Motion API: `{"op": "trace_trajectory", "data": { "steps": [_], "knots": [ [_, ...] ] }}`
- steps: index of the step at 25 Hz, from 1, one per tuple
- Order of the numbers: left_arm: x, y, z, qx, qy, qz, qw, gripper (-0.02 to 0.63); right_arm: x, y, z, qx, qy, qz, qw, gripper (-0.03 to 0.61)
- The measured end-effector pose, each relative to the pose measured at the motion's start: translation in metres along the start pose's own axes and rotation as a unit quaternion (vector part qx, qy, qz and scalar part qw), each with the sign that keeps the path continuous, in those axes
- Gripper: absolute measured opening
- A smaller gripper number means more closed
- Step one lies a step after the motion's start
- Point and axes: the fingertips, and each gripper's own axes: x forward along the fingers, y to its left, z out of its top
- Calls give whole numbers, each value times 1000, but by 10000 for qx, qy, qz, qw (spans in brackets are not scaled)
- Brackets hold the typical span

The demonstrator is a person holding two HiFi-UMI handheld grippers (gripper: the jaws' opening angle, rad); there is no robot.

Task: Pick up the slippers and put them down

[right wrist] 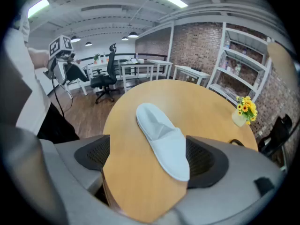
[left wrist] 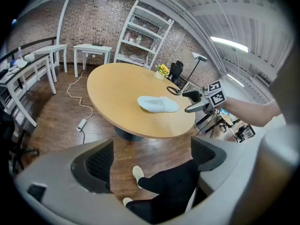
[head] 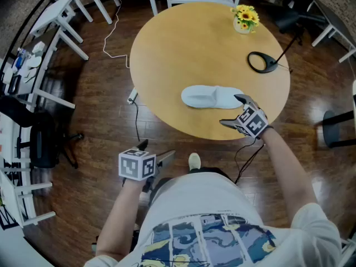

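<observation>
White slipper point(head: 211, 97) lies flat near the near edge of the round wooden table point(head: 167, 65), its closed toe pointing toward your right gripper point(head: 231, 110). That gripper sits at the near right edge, tilted down. Its jaws stand wide apart and the toe end reaches in between them, closer to the right jaw; neither pad clamps it. Your left gripper point(head: 156, 151) is off the table, past its near edge, over the wooden floor. Its jaws are apart, with only your leg and shoe showing between them. A pot of yellow flowers point(head: 245, 20) stands at the far right edge. A black ring-shaped object point(head: 261, 62) lies by the right edge. Both are well apart from the slipper.
</observation>
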Motion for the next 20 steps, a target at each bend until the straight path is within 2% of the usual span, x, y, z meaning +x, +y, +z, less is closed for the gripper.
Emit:
{"op": "trace_trajectory", "data": {
  "steps": [7,14,18,20],
  "knots": [
    [11,2,20,-182,100,92,9997,517,60,-40,-5,-816,597,313,9944,532],
    [17,20,21,-585,79,212,9980,517,126,-65,-7,-1541,1068,664,9800,563],
    [25,24,25,-623,98,337,9974,517,143,-66,-29,-1341,1401,1189,9738,563],
    [23,26,25,-640,104,337,9973,517,144,-61,-29,-1190,1380,1331,9742,561]
  ]
}}
